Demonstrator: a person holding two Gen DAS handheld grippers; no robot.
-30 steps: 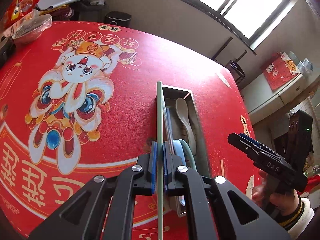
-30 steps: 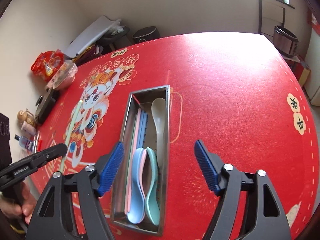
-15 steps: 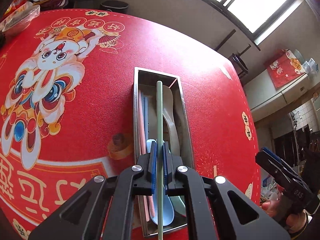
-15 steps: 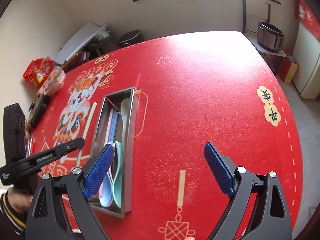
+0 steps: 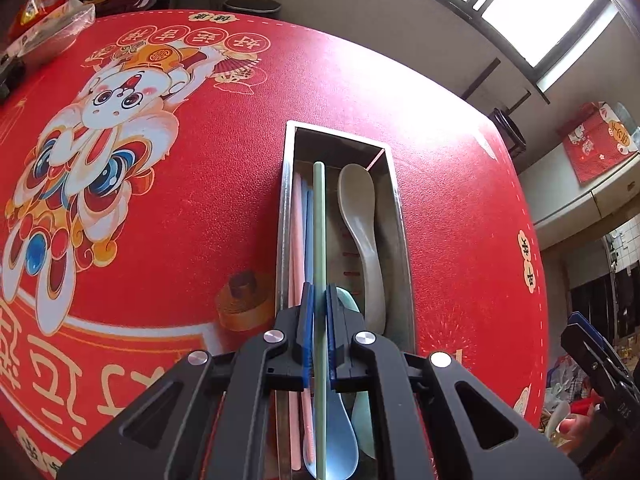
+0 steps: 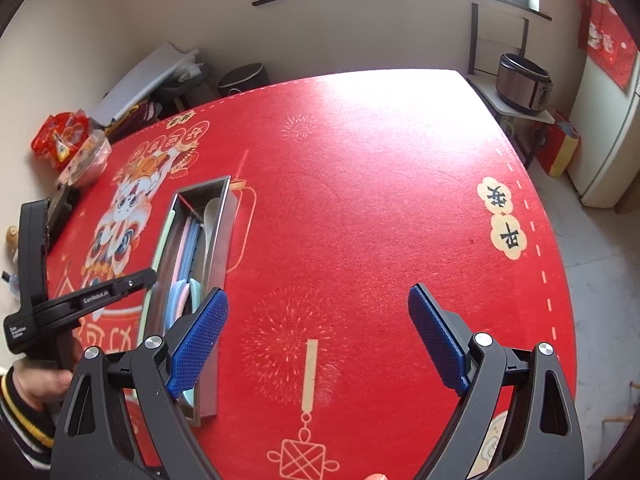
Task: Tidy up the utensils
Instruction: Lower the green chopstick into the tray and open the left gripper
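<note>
Left wrist view: left gripper (image 5: 320, 334) clamps a thin, stiff, light green chopstick (image 5: 319, 216) near its lower end over the tray (image 5: 404, 240); right gripper (image 6: 318, 338) stands wide, empty.

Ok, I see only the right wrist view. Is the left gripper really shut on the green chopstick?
Observer: Yes, the left gripper is shut on the green chopstick, with a pad on each side.
Operator: Is it lined up with the tray?
Observer: It runs lengthwise over the metal tray, between the blue chopsticks and the beige spoon.
Operator: Is its far tip inside?
Observer: The tip stops short of the far wall; whether it touches the bottom I cannot tell.
</note>
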